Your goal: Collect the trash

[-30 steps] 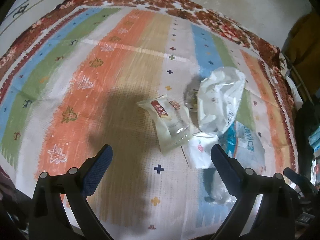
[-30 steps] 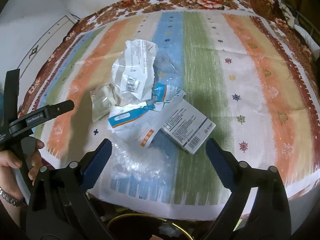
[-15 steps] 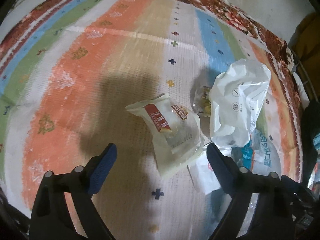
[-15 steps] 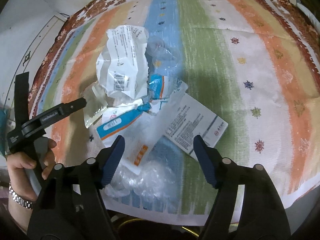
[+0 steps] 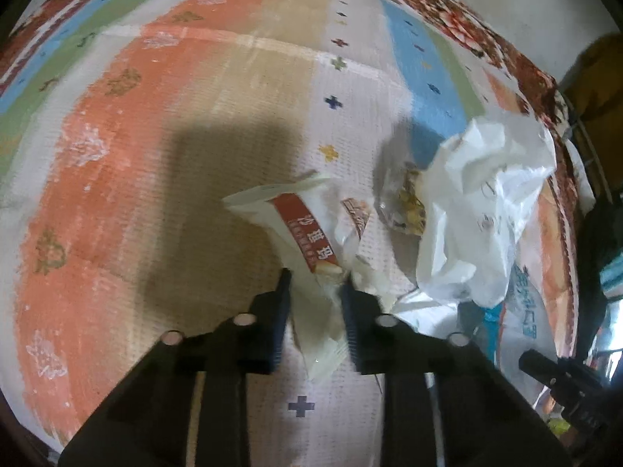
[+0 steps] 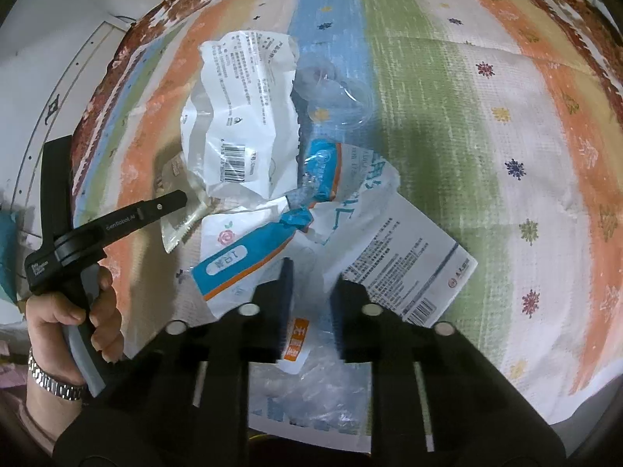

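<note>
Trash pile: wrappers and bags lie bunched on a striped tablecloth (image 6: pixel 486 124), towards its near left part in the right wrist view.
Left gripper (image 5: pixel 316 286): its two fingers are pinched onto the near end of a clear snack wrapper with a red label (image 5: pixel 307 241), which lies on the cloth and sticks out beyond the fingertips.
Left hand (image 6: pixel 74 323): seen from the right wrist camera at the far left, wrapped round the left gripper's handle, a metal watch band on the wrist.
Crumpled white bag (image 5: pixel 479 210): just right of the snack wrapper, touching a small clear packet with yellow bits (image 5: pixel 405 202).
Blue and white packet (image 6: pixel 249 257): in the middle of the pile, near the right gripper's left finger.
Right gripper (image 6: pixel 309 280): fingers drawn close together over a thin clear plastic film with an orange tag (image 6: pixel 298 340); whether they actually grip it cannot be told.
White printed box (image 6: pixel 405 268): flat, just right of the right gripper.
</note>
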`<state>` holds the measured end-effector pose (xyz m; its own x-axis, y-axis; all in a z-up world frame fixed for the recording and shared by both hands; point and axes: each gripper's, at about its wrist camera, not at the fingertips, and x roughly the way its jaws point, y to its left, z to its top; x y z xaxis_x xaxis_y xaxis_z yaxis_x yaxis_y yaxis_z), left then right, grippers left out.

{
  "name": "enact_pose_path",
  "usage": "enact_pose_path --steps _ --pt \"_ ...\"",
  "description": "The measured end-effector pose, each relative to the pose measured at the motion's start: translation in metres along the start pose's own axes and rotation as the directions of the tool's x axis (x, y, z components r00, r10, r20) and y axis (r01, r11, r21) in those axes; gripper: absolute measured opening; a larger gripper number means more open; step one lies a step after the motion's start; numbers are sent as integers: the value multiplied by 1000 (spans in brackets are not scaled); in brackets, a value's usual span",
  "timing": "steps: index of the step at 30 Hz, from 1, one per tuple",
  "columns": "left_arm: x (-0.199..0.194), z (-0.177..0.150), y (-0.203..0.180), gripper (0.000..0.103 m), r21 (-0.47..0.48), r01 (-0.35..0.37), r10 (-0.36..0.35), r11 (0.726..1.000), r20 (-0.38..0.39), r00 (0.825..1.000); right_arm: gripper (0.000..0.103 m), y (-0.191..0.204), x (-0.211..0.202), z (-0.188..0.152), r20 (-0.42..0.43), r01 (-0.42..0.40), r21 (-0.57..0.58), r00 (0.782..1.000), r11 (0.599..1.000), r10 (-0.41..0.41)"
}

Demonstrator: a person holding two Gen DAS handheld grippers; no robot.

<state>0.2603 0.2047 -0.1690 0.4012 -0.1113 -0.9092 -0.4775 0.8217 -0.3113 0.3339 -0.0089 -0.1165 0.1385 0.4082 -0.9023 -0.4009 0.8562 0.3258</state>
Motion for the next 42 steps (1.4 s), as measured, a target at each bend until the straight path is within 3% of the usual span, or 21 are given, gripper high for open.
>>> enact_pose_path --steps 5,10,13,19,30,35,42 --pt "-15 -2 2 10 5 -22 22 1000 18 1000 8 3 -9 -1 22 13 -31 1000 999 -12" --pt "-40 -5 9 10 5 -51 51 999 48 998 6 10 -36 -2 100 9 -71 995 997 -2" --pt "-59 -8 9 10 17 -27 26 999 75 997 6 18 -55 -5 159 18 -121 987 992 1" --pt "-89 -19 3 10 18 -43 42 999 87 995 6 23 -79 -12 212 49 -151 977 987 -16" --pt "-145 -57 -35 10 86 16 -30 996 163 986 5 37 -124 -39 273 15 -167 961 986 31" --pt "-162 -74 -39 10 105 46 -63 993 173 983 2 40 -136 -56 284 31 -202 958 979 28" --pt "-178 -92 -42 10 125 60 -84 990 194 977 2 22 -145 -62 293 54 -165 956 985 -3"
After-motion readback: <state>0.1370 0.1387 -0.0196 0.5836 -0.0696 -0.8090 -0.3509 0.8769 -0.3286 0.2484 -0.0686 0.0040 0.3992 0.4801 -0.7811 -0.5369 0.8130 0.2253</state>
